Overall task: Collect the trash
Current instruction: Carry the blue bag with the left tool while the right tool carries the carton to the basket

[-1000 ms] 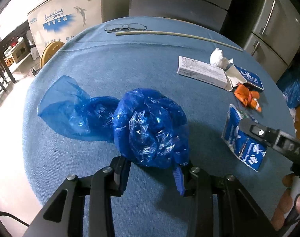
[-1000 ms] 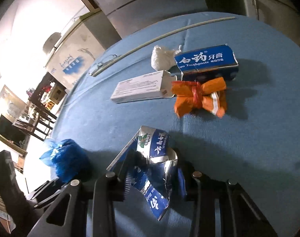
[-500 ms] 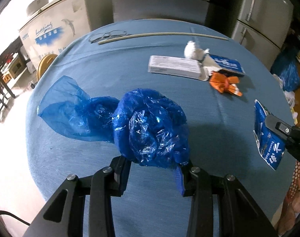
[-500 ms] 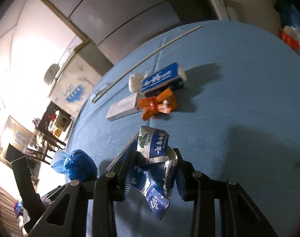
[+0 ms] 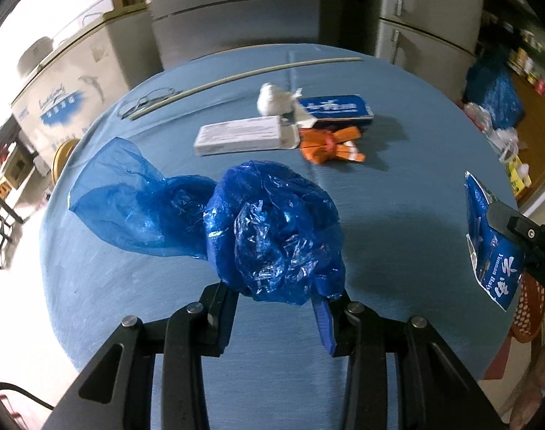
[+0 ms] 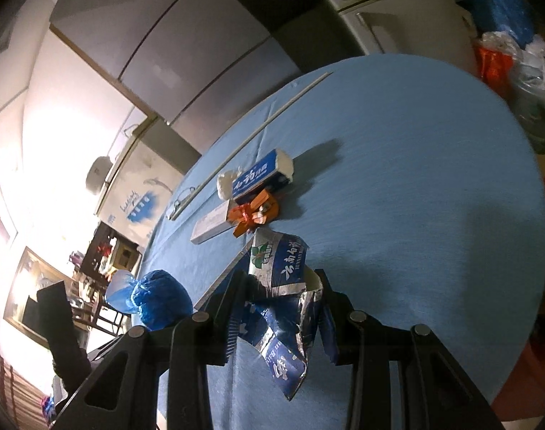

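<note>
My left gripper (image 5: 277, 308) is shut on a crumpled blue plastic bag (image 5: 272, 225) and holds it above the round blue table (image 5: 397, 186). My right gripper (image 6: 277, 319) is shut on a torn blue and silver toothpaste wrapper (image 6: 283, 301), also lifted off the table; the wrapper shows at the right edge of the left wrist view (image 5: 491, 243). The blue bag shows at the lower left of the right wrist view (image 6: 157, 299). On the table lie an orange wrapper (image 5: 329, 143), a white carton (image 5: 243, 138), a blue toothpaste box (image 5: 335, 109) and a white tissue wad (image 5: 272, 98).
A long pale stick (image 5: 243, 77) and a pair of glasses (image 5: 147, 102) lie at the table's far side. Grey cabinets (image 5: 236, 18) and a white chest freezer (image 5: 68, 89) stand behind. Bags of clutter (image 5: 494, 100) and a red basket (image 5: 530, 308) are on the floor at the right.
Both grippers have risen and pulled back from the table with their loads. The right gripper has swung out to the right, beyond the table edge in the left wrist view.
</note>
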Demonstrator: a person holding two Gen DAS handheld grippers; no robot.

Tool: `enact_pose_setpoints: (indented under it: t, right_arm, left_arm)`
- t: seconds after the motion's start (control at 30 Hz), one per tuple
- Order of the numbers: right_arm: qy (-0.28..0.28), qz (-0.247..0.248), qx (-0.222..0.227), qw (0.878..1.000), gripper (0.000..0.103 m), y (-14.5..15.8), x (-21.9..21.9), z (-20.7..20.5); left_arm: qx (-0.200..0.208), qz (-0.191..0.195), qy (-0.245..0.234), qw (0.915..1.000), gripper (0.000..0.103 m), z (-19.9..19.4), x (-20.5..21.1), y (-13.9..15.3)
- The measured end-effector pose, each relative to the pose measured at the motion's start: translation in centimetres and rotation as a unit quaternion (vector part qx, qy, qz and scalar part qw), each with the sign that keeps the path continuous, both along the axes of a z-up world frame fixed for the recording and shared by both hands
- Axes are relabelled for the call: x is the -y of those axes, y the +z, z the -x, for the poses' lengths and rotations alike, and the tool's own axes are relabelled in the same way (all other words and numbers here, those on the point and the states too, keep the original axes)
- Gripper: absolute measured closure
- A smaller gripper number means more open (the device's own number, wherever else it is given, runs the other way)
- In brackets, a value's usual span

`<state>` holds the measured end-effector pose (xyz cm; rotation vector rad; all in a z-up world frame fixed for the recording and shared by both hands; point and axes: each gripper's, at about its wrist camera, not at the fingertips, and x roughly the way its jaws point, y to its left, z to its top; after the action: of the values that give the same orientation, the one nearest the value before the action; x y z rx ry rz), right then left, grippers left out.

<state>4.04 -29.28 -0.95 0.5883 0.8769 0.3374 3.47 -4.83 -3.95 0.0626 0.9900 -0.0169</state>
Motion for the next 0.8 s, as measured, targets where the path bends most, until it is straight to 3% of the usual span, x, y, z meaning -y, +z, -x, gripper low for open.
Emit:
enact_pose_setpoints:
  t: [0.8]
  right_arm:
    - [-0.097,-0.002,0.005,0.995,0.063,-0.2,8.8,3.6]
  left_arm:
    - [-0.001,-0.029,-0.11,0.9935,0.063,-1.5,11.0,1.1]
